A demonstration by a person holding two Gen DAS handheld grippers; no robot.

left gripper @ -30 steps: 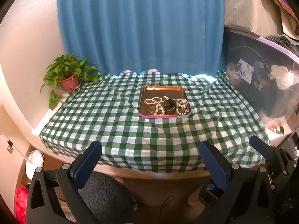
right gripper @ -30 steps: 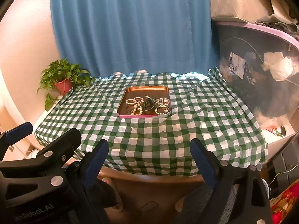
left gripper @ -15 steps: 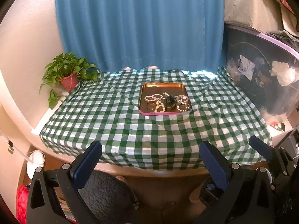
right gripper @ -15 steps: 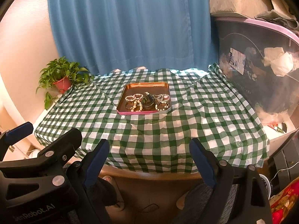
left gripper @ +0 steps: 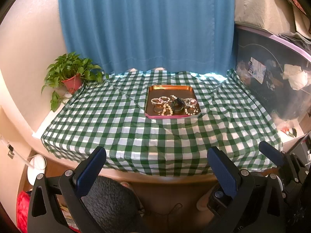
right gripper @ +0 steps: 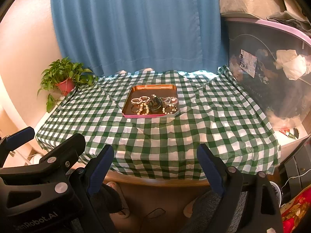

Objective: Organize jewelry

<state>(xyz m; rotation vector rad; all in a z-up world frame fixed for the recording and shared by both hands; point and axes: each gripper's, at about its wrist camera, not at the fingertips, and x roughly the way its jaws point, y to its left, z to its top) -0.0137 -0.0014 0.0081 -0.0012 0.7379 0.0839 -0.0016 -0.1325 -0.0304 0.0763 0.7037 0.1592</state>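
A copper tray (left gripper: 169,88) with a pink front rim sits mid-table; it also shows in the right wrist view (right gripper: 153,87). In it lie several bead bracelets (left gripper: 159,101) (right gripper: 140,100), a pearl strand (left gripper: 166,109) and a dark round piece (left gripper: 177,105) (right gripper: 155,103). My left gripper (left gripper: 156,164) is open and empty, held before the table's near edge. My right gripper (right gripper: 155,162) is open and empty too, beside it; its blue finger (left gripper: 269,153) shows in the left wrist view.
A green-checked cloth (left gripper: 116,120) covers the table. A potted plant (left gripper: 72,75) stands at the far left corner. A blue curtain (left gripper: 145,23) hangs behind. Storage bins and piled cloth (left gripper: 272,73) crowd the right side. A white round device (left gripper: 37,165) lies on the floor at left.
Both grippers have risen and edged toward the table; the table and tray sit lower and closer in both views. The jaws stay open.
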